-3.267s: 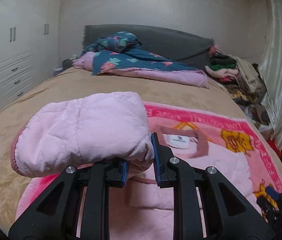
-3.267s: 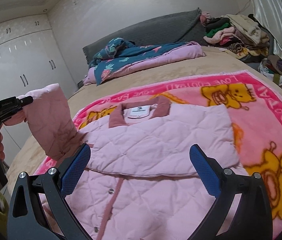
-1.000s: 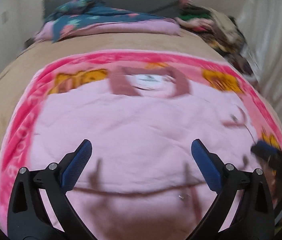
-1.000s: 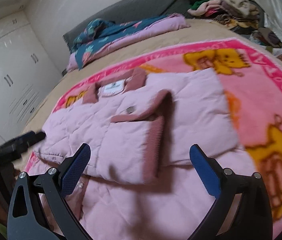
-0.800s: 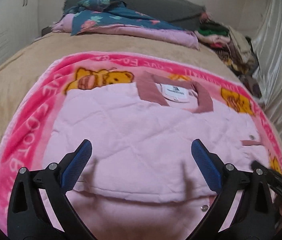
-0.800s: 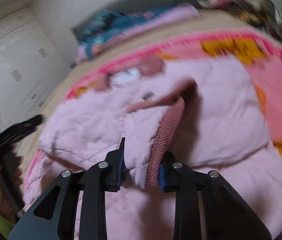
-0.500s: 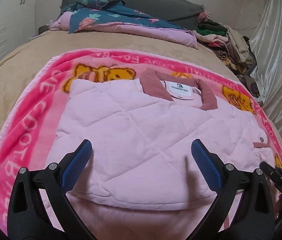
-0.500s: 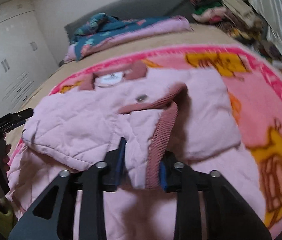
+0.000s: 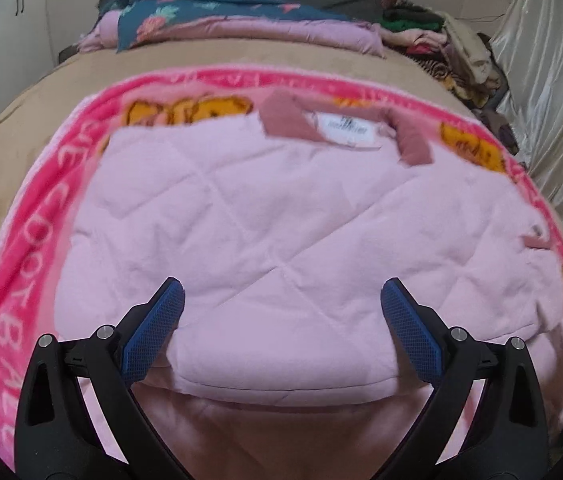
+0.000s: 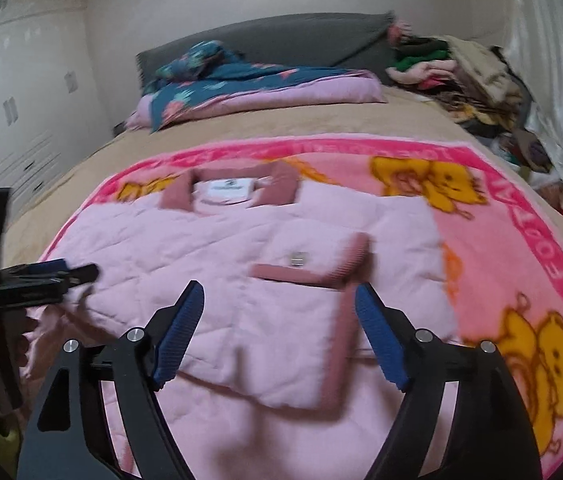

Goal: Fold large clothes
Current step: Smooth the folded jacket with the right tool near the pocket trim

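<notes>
A pink quilted jacket (image 9: 281,216) with a dusty-rose collar (image 9: 285,120) lies flat on a pink bear blanket (image 9: 41,208) on the bed. Both sleeves are folded across its front. My left gripper (image 9: 281,320) is open and empty, just above the folded sleeve. In the right wrist view the jacket (image 10: 209,256) shows a sleeve with a rose ribbed cuff (image 10: 345,280) lying across the chest. My right gripper (image 10: 279,336) is open and empty over that sleeve. The left gripper (image 10: 41,280) shows at the jacket's left edge.
A teal floral quilt on pink bedding (image 10: 249,80) lies at the head of the bed by a grey headboard (image 10: 281,36). A pile of clothes (image 10: 465,68) sits at the far right. White wardrobes (image 10: 13,92) stand left, a curtain (image 9: 553,100) right.
My right gripper has let go of the cuffed sleeve and opened; the sleeve now lies on the jacket. My left gripper stays open and has moved closer over the jacket.
</notes>
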`<state>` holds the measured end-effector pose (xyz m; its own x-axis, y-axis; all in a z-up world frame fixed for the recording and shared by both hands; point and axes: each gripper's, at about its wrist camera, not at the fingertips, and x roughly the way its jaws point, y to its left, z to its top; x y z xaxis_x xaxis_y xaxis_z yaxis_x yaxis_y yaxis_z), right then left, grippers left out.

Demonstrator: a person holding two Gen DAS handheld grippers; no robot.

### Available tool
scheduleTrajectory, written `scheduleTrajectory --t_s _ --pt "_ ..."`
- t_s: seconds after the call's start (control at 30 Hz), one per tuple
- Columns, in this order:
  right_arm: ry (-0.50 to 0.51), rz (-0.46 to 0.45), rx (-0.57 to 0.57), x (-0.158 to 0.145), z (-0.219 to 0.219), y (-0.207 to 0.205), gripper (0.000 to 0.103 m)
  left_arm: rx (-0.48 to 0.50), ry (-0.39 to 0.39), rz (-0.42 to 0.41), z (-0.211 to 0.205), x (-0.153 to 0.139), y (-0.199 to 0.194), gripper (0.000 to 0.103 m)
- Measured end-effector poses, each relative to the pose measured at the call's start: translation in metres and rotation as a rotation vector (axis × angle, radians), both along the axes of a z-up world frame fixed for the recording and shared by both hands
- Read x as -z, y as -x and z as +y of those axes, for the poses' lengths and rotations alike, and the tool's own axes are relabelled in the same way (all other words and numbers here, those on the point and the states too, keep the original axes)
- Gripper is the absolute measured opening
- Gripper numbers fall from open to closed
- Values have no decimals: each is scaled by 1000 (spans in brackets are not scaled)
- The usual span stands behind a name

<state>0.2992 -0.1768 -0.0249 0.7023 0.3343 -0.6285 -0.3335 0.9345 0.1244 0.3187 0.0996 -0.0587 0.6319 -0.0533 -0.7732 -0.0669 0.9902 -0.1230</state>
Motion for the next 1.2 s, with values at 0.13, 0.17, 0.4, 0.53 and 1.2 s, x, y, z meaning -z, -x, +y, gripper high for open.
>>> scheduleTrajectory --t_s 0.13,0.17,0.4,0.53,1.2 --pt "37 3 -89 -2 33 -3 85 -35 -18 -7 10 6 1 94" --pt "48 12 -125 0 43 -7 87 -38 -5 -5 12 7 1 94" --pt "194 196 -149 52 78 -48 93 -48 24 9 19 14 2 94" --pt "162 196 -129 68 81 -54 97 -52 23 12 18 15 2 94" --pt "64 96 -38 25 47 -1 97 -56 77 -20 12 -25 36 94"
